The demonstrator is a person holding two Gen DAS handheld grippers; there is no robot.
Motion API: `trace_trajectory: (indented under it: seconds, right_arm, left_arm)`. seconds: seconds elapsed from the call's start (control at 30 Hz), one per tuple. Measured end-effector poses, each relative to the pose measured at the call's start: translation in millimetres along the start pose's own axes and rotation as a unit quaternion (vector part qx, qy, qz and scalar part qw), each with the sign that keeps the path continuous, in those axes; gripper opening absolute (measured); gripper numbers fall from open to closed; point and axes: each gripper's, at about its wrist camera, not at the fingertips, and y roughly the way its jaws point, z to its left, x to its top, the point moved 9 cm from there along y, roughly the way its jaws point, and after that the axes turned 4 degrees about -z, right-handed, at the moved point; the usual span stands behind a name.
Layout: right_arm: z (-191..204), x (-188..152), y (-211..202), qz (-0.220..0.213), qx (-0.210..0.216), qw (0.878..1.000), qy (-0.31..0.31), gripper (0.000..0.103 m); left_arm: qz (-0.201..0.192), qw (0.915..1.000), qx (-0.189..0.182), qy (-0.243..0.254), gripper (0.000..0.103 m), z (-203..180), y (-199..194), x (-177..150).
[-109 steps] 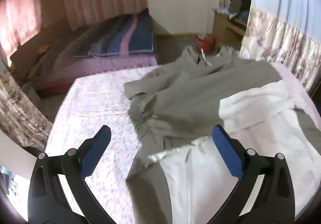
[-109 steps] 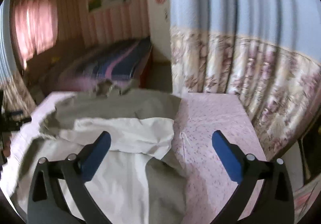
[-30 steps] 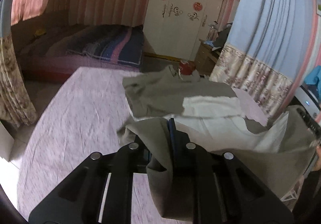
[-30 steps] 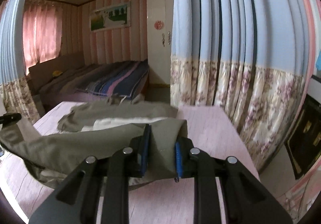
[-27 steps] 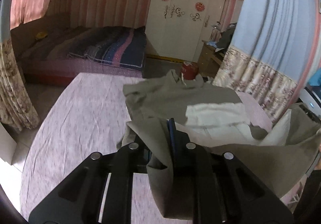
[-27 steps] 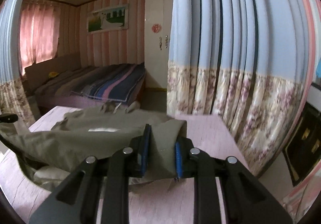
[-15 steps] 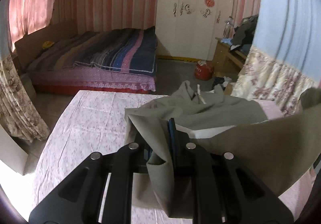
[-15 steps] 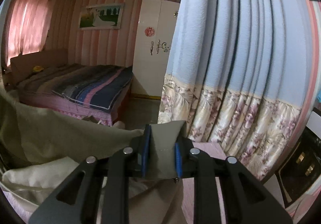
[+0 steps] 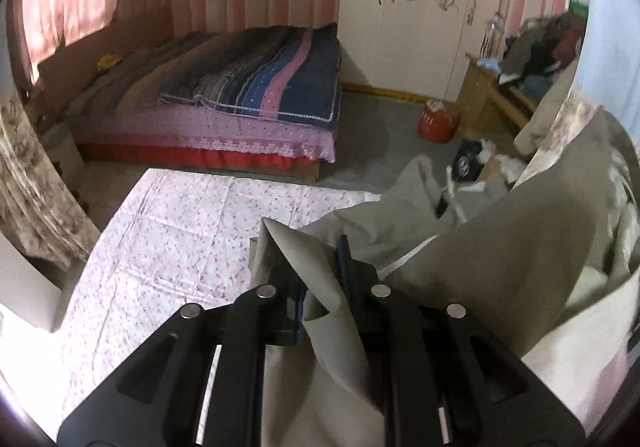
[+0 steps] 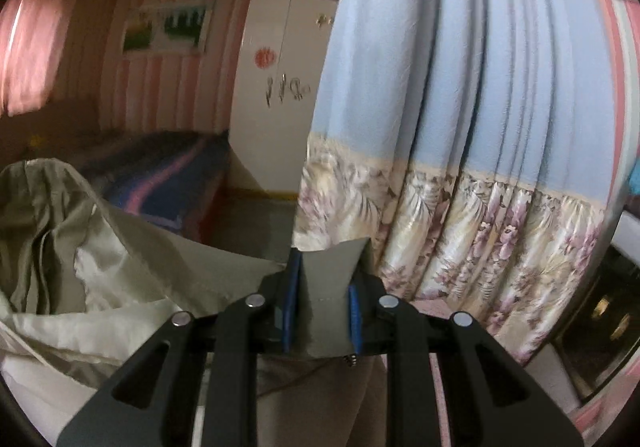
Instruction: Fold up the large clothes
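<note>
A large grey-green garment [image 9: 520, 267] with a pale lining [image 10: 92, 311] is lifted off the pink floral sheet [image 9: 168, 239] of the work surface. My left gripper [image 9: 320, 279] is shut on one corner of it, the cloth bunched between the blue pads and hanging over the fingers. My right gripper [image 10: 324, 299] is shut on another corner of the garment [image 10: 328, 279], held up before the curtain. The fabric stretches between the two grippers and sags to the left in the right wrist view. The garment's far end still lies on the sheet.
A bed with a striped blue blanket [image 9: 256, 83] stands beyond the sheet. A red bucket [image 9: 436, 123] and a cluttered wooden desk [image 9: 500, 87] are at the far right. A blue curtain with a floral hem [image 10: 480, 127] hangs close on the right.
Both grippers, which stood open over the flat garment earlier, now grip its corners and have carried them forward over the sheet towards the garment's far end.
</note>
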Motion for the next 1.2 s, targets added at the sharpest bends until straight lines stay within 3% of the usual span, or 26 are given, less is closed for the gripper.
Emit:
trace_trajectory:
  seconds: [0.07, 0.1, 0.13, 0.17, 0.2, 0.23, 0.27, 0.3, 0.33, 0.37, 0.4, 0.47, 0.53, 0.63, 0.7, 0.8, 0.83, 0.87, 0.9, 0.97, 1.0, 1.1, 1.17, 1.2]
  right_arm:
    - [4, -15, 13, 0.030, 0.000, 1.000, -0.008, 0.022]
    - [10, -30, 26, 0.068, 0.007, 0.998, -0.013, 0.023]
    - [14, -46, 41, 0.097, 0.010, 0.995, -0.020, 0.026]
    - [17, -56, 51, 0.117, 0.009, 0.993, -0.028, 0.044]
    - [25, -75, 63, 0.156, 0.019, 0.987, -0.041, 0.054]
    - [29, -80, 66, 0.168, 0.024, 0.984, -0.046, 0.055]
    - [31, -81, 65, 0.170, 0.029, 0.984, -0.049, 0.062]
    - [32, -75, 59, 0.159, 0.038, 0.986, -0.045, 0.080]
    - [30, -64, 51, 0.138, 0.041, 0.989, -0.036, 0.089]
    - [24, -52, 41, 0.114, 0.040, 0.992, -0.027, 0.097]
    - [18, -38, 28, 0.088, 0.045, 0.995, -0.015, 0.098]
    - [9, -23, 12, 0.070, 0.066, 0.995, -0.001, 0.098]
    - [5, -23, -2, 0.079, 0.107, 0.991, -0.007, 0.098]
    - [11, -46, -5, 0.116, 0.144, 0.980, -0.071, 0.098]
    - [7, -71, 8, 0.156, 0.131, 0.973, -0.105, 0.098]
    - [-7, -107, 42, 0.234, 0.120, 0.963, -0.058, 0.098]
    - [-9, -116, 49, 0.252, 0.125, 0.959, -0.028, 0.097]
    - [-10, -123, 57, 0.267, 0.133, 0.955, 0.000, 0.084]
    - [-6, -129, 64, 0.273, 0.150, 0.950, 0.017, 0.048]
    - [8, -134, 72, 0.258, 0.162, 0.952, 0.004, 0.028]
    - [12, -132, 69, 0.247, 0.154, 0.957, 0.000, 0.012]
    - [16, -87, 50, 0.156, 0.135, 0.978, 0.010, 0.003]
    - [-2, -45, 27, 0.072, 0.123, 0.988, 0.064, 0.003]
    - [-11, -37, 23, 0.052, 0.107, 0.990, 0.079, 0.003]
  left_arm:
    - [0.015, 0.9999, 0.000, -0.005, 0.016, 4, 12, -7]
    - [0.031, 0.9991, -0.014, -0.024, 0.018, 6, 24, -13]
    - [0.047, 0.9976, -0.028, -0.041, 0.028, 8, 35, -18]
    - [0.070, 0.9943, -0.039, -0.070, 0.037, 14, 48, -26]
    - [0.083, 0.9909, -0.046, -0.096, 0.058, 19, 57, -32]
    - [0.085, 0.9875, -0.066, -0.115, 0.067, 21, 60, -36]
    - [0.084, 0.9849, -0.080, -0.128, 0.070, 22, 60, -35]
    - [0.082, 0.9836, -0.088, -0.134, 0.073, 24, 58, -34]
    - [0.073, 0.9833, -0.093, -0.139, 0.083, 28, 51, -29]
    - [0.062, 0.9845, -0.087, -0.139, 0.091, 31, 45, -25]
    - [0.036, 0.9882, -0.058, -0.137, 0.100, 42, 32, -17]
    - [0.006, 0.9915, -0.024, -0.128, 0.100, 55, 13, -8]
    - [0.001, 0.9937, -0.021, -0.110, 0.100, 59, 0, -3]
    - [0.047, 0.9976, -0.022, -0.046, 0.100, 53, 5, -14]
    - [0.073, 0.9971, -0.020, -0.005, 0.100, 48, 9, -22]
    - [0.111, 0.9930, -0.024, 0.030, 0.100, 39, 21, -42]
    - [0.124, 0.9908, -0.044, 0.033, 0.100, 32, 27, -47]
    - [0.133, 0.9881, -0.070, 0.032, 0.100, 24, 33, -52]
    - [0.141, 0.9858, -0.085, 0.030, 0.100, 19, 36, -58]
    - [0.167, 0.9815, -0.091, 0.027, 0.100, 12, 51, -69]
    - [0.170, 0.9818, -0.079, 0.028, 0.100, 12, 55, -70]
    - [0.145, 0.9865, -0.073, 0.027, 0.100, 13, 48, -61]
    - [0.097, 0.9911, -0.091, 0.011, 0.100, 16, 31, -43]
    - [0.068, 0.9920, -0.106, -0.008, 0.100, 22, 19, -32]
